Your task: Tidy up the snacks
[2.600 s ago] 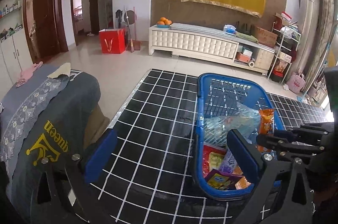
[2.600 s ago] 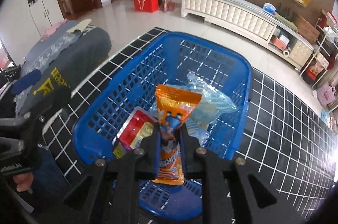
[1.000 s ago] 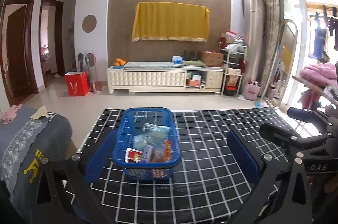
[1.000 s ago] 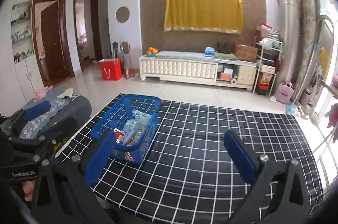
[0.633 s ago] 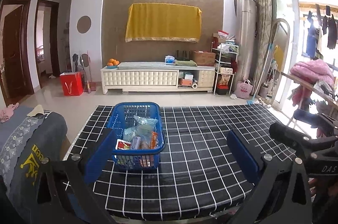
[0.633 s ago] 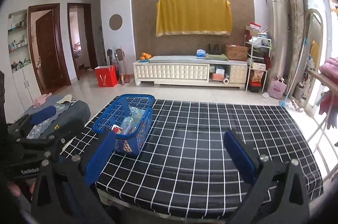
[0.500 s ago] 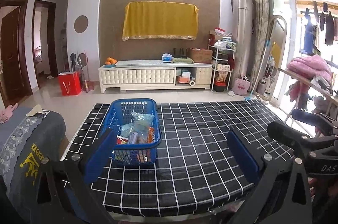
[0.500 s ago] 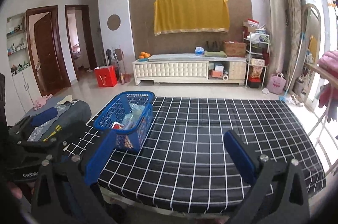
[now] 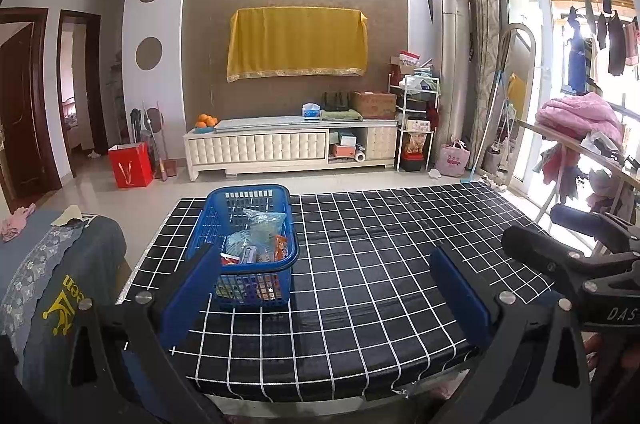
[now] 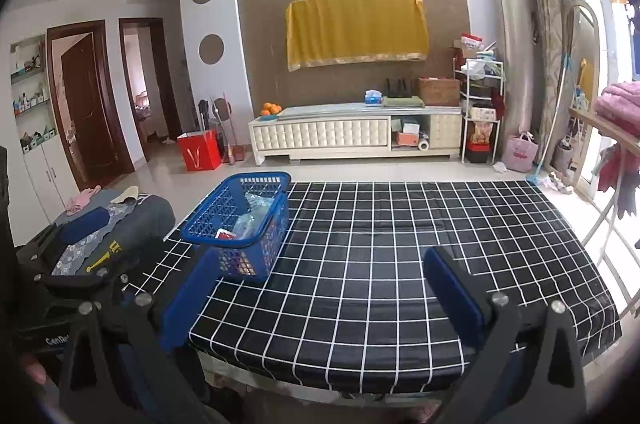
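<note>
Black grid-patterned tablecloth [image 9: 360,284] carries the blue plastic snack basket [image 9: 250,248], far beyond both spread, empty grippers, left gripper [image 9: 324,292] and right gripper [image 10: 320,296].

I let the orange snack packet [image 9: 281,246] drop into the blue basket [image 9: 250,193], opened the right gripper [image 10: 320,300] jaws wide, and pulled both grippers well back from the tabletop [image 9: 380,264].

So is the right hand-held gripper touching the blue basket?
Apart. In the left wrist view the right hand-held gripper is far off at the table's other side, with bare checkered cloth between it and the blue basket.
</note>
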Demonstrator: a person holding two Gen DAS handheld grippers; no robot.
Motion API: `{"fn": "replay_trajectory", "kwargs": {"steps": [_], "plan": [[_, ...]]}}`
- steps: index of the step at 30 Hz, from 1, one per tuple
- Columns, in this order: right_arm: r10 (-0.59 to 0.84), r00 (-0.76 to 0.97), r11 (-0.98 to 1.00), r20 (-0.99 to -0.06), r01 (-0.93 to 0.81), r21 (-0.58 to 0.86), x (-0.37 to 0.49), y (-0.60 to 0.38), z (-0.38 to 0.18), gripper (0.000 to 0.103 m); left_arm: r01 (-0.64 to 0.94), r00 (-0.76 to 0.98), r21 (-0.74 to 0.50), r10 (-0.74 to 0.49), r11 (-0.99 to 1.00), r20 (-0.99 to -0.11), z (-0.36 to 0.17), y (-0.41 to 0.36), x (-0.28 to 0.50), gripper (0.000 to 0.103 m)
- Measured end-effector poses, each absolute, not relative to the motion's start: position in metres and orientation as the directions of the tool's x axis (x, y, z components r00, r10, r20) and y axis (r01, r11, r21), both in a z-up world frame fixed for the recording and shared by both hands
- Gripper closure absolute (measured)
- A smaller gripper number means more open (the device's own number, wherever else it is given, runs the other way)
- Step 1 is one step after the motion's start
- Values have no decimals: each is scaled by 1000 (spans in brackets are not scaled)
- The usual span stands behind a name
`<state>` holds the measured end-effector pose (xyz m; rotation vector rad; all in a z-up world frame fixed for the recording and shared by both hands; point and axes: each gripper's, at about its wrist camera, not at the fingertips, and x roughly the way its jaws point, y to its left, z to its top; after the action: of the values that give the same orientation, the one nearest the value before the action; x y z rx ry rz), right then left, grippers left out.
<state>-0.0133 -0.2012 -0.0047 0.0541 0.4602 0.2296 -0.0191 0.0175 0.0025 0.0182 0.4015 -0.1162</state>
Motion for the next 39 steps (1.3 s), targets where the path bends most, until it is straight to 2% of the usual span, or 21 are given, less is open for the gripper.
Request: {"fn": "replay_trajectory", "kwargs": {"steps": [17, 39], "plan": [[207, 879, 978, -429, -187, 88, -24, -205, -5, 0, 122, 923, 2, -113, 993, -368, 5, 14, -25, 0], [207, 875, 978, -439, -183, 97, -25, -204, -3, 0, 123, 918, -10, -117, 992, -379, 2, 14, -29, 0]]}}
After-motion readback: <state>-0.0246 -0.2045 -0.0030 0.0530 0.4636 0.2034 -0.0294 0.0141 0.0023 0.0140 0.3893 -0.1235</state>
